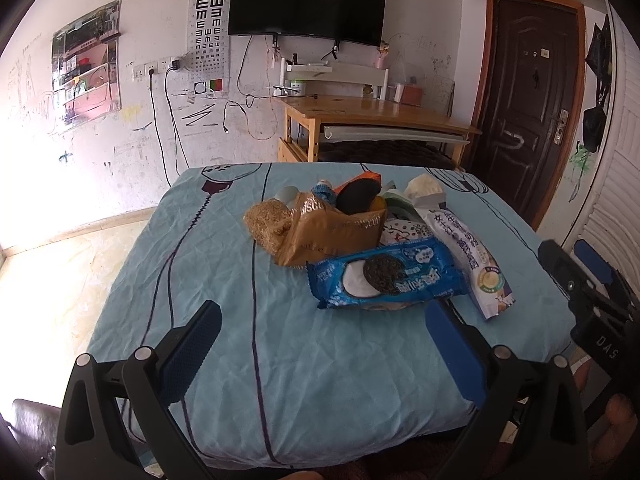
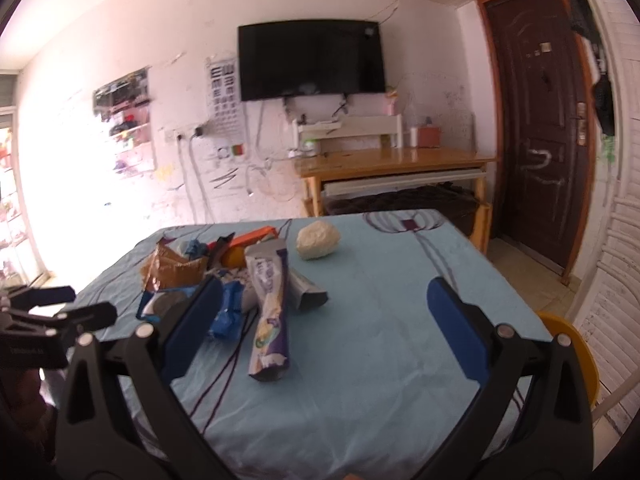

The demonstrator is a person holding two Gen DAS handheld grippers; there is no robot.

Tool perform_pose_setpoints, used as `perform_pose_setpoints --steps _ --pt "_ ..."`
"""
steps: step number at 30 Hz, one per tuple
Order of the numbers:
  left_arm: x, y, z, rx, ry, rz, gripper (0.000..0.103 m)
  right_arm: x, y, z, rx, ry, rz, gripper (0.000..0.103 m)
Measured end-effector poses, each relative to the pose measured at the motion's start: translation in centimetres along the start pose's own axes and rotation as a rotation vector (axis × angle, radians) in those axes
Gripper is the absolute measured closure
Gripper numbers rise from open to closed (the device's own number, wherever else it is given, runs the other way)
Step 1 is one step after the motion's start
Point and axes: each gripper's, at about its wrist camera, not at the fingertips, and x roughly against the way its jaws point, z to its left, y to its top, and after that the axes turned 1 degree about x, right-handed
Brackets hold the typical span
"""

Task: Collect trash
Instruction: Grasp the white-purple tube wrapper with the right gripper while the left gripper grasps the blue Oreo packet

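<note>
Both claws hang spread and empty: left claw [image 1: 322, 346], right claw [image 2: 326, 318]. The trash sits mid-frame on the light-blue clothed desk [image 1: 280, 360]. Probably best to take the near blue cookie wrapper [image 1: 386, 274] first, pinching its flat edge

Straight ahead of the claw, across a table under a light blue cloth printed with dark line drawings [image 1: 224, 264], stands a white wall covered in scribbles [image 1: 132, 136]. A black flat-screen television [image 1: 306, 4] hangs high on it, with a white eye chart [image 1: 208, 36] to its left and a mirror-like panel [image 1: 86, 76] farther left. Below the television sits a light wooden desk [image 1: 372, 114] carrying a small white shelf [image 1: 336, 74]. Right of the desk is a dark brown door in an orange frame [image 1: 528, 100]. Strong daylight floods the pale tiled floor [image 1: 60, 272] at far left.
</note>
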Motion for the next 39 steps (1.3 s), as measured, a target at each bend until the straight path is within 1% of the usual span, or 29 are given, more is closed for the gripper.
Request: perform_pose_setpoints --steps 2,3,6,7,10,13,14,15,16,17,18,20,22,23,24,25,26,29,31,32,35,39 --pt "0.0 0.9 0.7 0.001 0.007 -0.022 0.006 -0.6 0.4 0.2 0.035 0.008 0.017 0.004" --pt "-0.1 1.4 1.1 -0.006 0.009 -0.034 0.006 -1.2 0.7 0.4 0.057 0.006 0.04 0.004" --pt "-1.1 3.2 1.7 -0.07 0.046 -0.058 0.006 -2.9 1.1 0.2 0.055 0.037 0.115 0.005" --pt "-1.7 3.7 1.9 -0.092 0.059 -0.052 0.006 -3.6 1.2 0.1 0.05 0.051 0.14 0.005" --pt "-3.9 5.2 2.4 -0.101 0.044 0.03 0.006 -5.3 1.6 0.1 0.049 0.087 0.205 0.005" --pt "-5.9 6.6 3.1 -0.045 0.01 0.094 0.006 -6.4 1.9 0.4 0.049 0.119 0.248 0.006" --pt "-6.5 6.9 3.3 -0.023 -0.01 0.118 0.006 -6.6 2.0 0.5 0.047 0.134 0.263 0.01" --pt "-7.3 7.3 3.6 0.011 -0.046 0.148 0.006 -6.8 2.0 0.7 0.049 0.14 0.274 0.014" --pt "-7.7 7.6 3.7 0.032 -0.066 0.163 0.006 -6.9 2.0 0.8 0.052 0.142 0.285 0.022" --pt "-8.0 7.8 3.8 0.052 -0.081 0.174 0.006 -7.1 1.8 0.9 0.054 0.143 0.296 0.028" --pt "-8.3 8.1 3.9 0.075 -0.102 0.188 0.006 -7.3 1.6 1.0 0.058 0.147 0.309 0.03" --pt "-8.8 8.4 3.9 0.108 -0.141 0.213 0.006 -7.8 1.3 1.1 0.06 0.151 0.332 0.04" --pt "-9.2 8.7 3.6 0.126 -0.173 0.238 0.006 -8.5 0.8 1.0 0.05 0.16 0.363 0.047" --pt "-9.3 8.7 3.4 0.126 -0.181 0.244 0.006 -8.8 0.5 0.9 0.042 0.173 0.384 0.055" --pt "-9.3 8.7 3.1 0.123 -0.19 0.249 0.006 -8.9 0.2 0.8 0.038 0.18 0.397 0.061" --pt "-9.3 8.6 2.9 0.121 -0.204 0.256 0.006 -9.1 0.0 0.8 0.036 0.188 0.406 0.077" --pt "-9.3 8.4 2.6 0.119 -0.225 0.27 0.007 -9.1 -0.1 0.8 0.032 0.198 0.405 0.087" --pt "-9.4 7.4 1.3 0.104 -0.337 0.347 0.006 -8.7 -0.3 0.4 0.016 0.215 0.395 0.09" --pt "-9.5 6.7 0.6 0.096 -0.385 0.386 0.006 -8.4 -0.2 -0.1 -0.005 0.222 0.387 0.091" --pt "-9.6 6.5 0.2 0.087 -0.396 0.404 0.006 -8.3 -0.2 -0.4 -0.015 0.225 0.384 0.092" --pt "-9.7 5.9 -0.5 0.055 -0.37 0.419 0.006 -7.9 0.1 -1.7 -0.051 0.232 0.371 0.092" --pt "-10.4 5.0 -1.3 0.037 -0.327 0.463 0.006 -8.0 0.6 -2.7 -0.077 0.238 0.357 0.091"
